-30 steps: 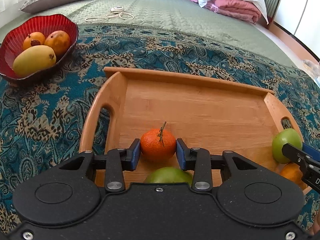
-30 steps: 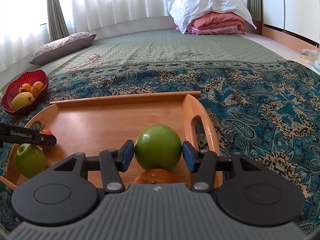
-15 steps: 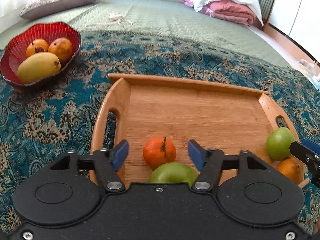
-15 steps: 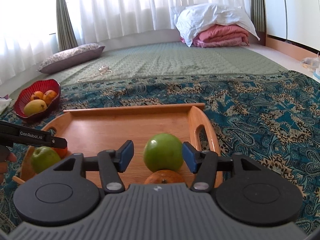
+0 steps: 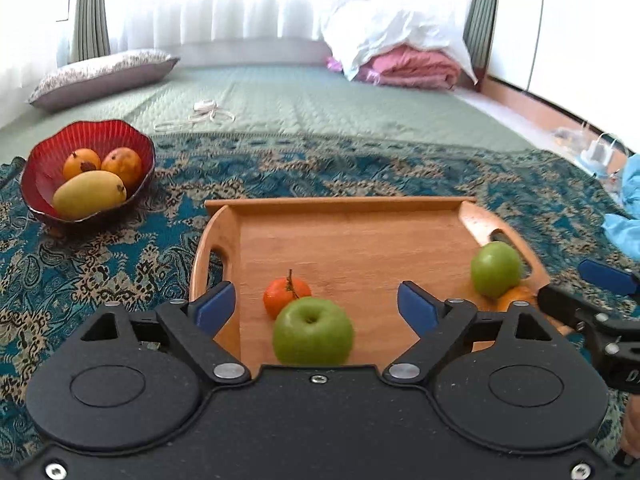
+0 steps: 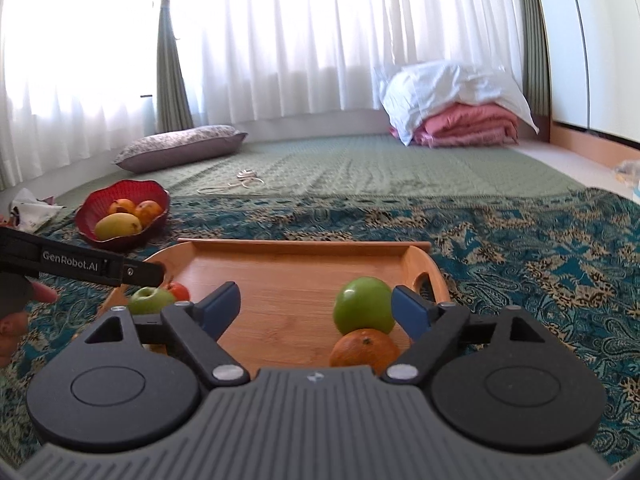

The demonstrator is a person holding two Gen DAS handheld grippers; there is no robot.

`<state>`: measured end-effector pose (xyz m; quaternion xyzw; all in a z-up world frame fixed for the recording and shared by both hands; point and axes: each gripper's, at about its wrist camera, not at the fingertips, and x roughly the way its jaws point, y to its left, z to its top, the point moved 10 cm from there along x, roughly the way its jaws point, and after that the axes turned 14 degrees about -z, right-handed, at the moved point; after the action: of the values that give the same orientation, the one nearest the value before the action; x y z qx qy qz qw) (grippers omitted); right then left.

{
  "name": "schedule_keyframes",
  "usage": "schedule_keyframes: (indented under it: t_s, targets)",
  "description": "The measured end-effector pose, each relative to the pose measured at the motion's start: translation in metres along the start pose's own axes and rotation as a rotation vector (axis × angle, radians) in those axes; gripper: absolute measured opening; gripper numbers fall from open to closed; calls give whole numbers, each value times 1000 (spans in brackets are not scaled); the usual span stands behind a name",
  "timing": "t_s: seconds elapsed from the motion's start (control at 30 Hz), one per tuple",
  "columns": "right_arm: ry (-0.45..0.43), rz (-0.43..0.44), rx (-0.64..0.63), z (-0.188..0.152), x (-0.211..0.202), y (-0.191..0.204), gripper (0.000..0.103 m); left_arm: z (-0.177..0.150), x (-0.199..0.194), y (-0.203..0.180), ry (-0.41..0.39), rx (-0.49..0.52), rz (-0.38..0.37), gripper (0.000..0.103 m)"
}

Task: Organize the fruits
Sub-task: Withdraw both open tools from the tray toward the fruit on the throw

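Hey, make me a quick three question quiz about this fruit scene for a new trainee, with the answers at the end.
1. True or false: the left gripper is clamped on the tangerine.
2. How many fruits lie on the wooden tray?
3. Which holds the mango: A) the tray, B) the red bowl, C) the right gripper?

Key:
1. False; its jaws are opening, clear of the fruit.
2. Four.
3. B.

Right gripper (image 6: 316,308) opening, nothing held. Green apple (image 6: 363,305) and orange (image 6: 365,350) touching on tray (image 6: 304,249).
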<state>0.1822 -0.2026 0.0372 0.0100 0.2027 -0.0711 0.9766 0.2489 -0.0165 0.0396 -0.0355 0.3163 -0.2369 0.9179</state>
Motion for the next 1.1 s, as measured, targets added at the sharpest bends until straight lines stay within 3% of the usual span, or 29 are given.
schedule_keyframes:
  t_s: [0.27,0.57,1.1]
  targets:
    - [-61,-4,-73,-20,-32,13,94,-22,-40,-22,-78,12,-18,91]
    - [-95,-12,-72,-41,-57,12,97,-64,-66,-29,-125,-27,5,93]
    - [-43,-34,-72,-91,-68,16,98,-122,-72,-33,-133,6,59,101]
